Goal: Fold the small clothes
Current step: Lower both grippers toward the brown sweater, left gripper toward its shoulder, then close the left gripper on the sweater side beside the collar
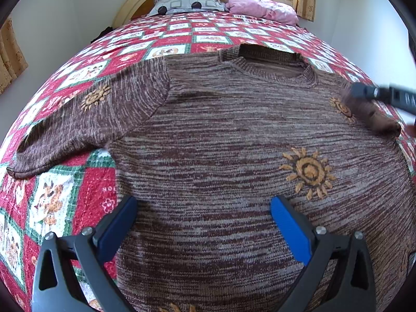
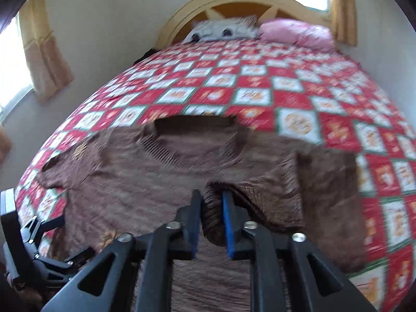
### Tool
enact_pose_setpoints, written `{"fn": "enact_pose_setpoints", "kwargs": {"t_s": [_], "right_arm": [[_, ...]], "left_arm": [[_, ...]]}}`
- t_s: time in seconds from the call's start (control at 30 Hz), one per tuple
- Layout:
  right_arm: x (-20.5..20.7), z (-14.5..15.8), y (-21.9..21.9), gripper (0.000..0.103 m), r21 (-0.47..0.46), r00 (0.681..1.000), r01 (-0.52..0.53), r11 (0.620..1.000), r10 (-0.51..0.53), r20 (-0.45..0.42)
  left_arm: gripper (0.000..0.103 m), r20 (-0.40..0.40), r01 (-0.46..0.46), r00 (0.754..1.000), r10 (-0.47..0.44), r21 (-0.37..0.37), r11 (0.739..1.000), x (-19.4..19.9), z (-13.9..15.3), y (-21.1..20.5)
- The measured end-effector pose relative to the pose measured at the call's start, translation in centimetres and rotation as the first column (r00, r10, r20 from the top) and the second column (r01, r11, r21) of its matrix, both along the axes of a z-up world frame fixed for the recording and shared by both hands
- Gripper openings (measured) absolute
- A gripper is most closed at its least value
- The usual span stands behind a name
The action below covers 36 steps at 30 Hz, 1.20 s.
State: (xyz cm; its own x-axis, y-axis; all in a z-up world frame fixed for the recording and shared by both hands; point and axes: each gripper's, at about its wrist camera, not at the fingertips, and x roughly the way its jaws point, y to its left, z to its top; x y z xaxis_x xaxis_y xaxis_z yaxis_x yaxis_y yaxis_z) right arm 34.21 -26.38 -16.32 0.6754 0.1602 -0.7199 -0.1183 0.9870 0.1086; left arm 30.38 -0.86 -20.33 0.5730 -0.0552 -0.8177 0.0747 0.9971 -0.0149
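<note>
Sweater (image 1: 221,135), a brown knit with orange sun motifs, lies face up across a bed (image 1: 182,33) covered in a red, white and green patchwork quilt, its collar toward the headboard at the top of the frame. In the left wrist view the left tool (image 1: 204,223) hovers over the lower body of the garment at bottom centre, its blue-padded fingers set wide apart with nothing between them, angled down at the knit. One sleeve (image 1: 78,124) spreads flat to the left of the frame.

The right tool (image 2: 212,218), seen in its own view at lower centre, has a bunched fold of the other sleeve (image 2: 273,197) between its blue pads; the gap between the fingers is narrow, and motion blur leaves it unclear whether the pads press the cloth. That sleeve is drawn inward over the chest. From the left wrist view the same tool appears only as a blurred dark bar at the right edge, with the sleeve cuff beneath it.

A patterned pillow (image 1: 187,2) and a pink pillow (image 1: 262,7) sit at the head of the bed. The left tool's frame shows at the lower left of the right wrist view, partly cut off. The sweater's hem falls outside both pictures.
</note>
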Motion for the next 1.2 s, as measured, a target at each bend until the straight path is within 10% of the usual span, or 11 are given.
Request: {"fn": "enact_pose_setpoints", "kwargs": {"t_s": [0.03,0.07,0.33,0.63,0.8,0.93,1.07,1.2], "right_arm": [[-0.3,-0.7,0.0,0.069,0.022,1.0,-0.012,1.0,0.012,-0.019],[-0.9,-1.0,-0.3,0.074,0.039,1.0,-0.013,0.999,0.014,-0.022],[-10.7,-0.5,-9.7,0.074,0.142,0.987,0.151,0.978,-0.158,0.035],[-14.7,-1.8,-14.2,0.074,0.162,0.932,0.292,0.943,-0.318,0.171],[-15.5,-1.7,-15.0,0.074,0.199,0.931,0.266,0.943,-0.304,0.2],[-15.1,-2.6,-15.5,0.074,0.223,0.934,0.271,0.936,-0.312,0.174],[-14.7,-3.0,-15.5,0.074,0.228,0.936,0.275,0.934,-0.314,0.156],[-14.3,-3.3,-15.4,0.074,0.217,0.941,0.277,0.936,-0.31,0.136]], "left_arm": [[0.103,0.002,0.002,1.0,-0.002,-0.002,1.0,0.0,0.0,0.1],[0.103,0.004,0.004,1.0,-0.004,0.0,1.0,-0.1,0.1,0.0],[0.091,0.124,0.123,0.983,-0.135,0.096,0.988,-1.4,4.1,-4.4],[0.091,0.205,0.362,0.879,-0.43,0.299,0.883,2.1,5.5,-19.3],[0.089,0.093,0.396,0.884,-0.458,0.371,0.84,5.8,2.2,-22.4],[0.088,0.088,0.386,0.895,-0.437,0.337,0.859,7.5,2.3,-22.8],[0.016,0.03,0.437,0.89,-0.455,0.228,0.87,8.5,2.2,-23.0],[0.008,0.031,0.395,0.917,-0.398,0.078,0.915,9.1,3.4,-21.5]]}}
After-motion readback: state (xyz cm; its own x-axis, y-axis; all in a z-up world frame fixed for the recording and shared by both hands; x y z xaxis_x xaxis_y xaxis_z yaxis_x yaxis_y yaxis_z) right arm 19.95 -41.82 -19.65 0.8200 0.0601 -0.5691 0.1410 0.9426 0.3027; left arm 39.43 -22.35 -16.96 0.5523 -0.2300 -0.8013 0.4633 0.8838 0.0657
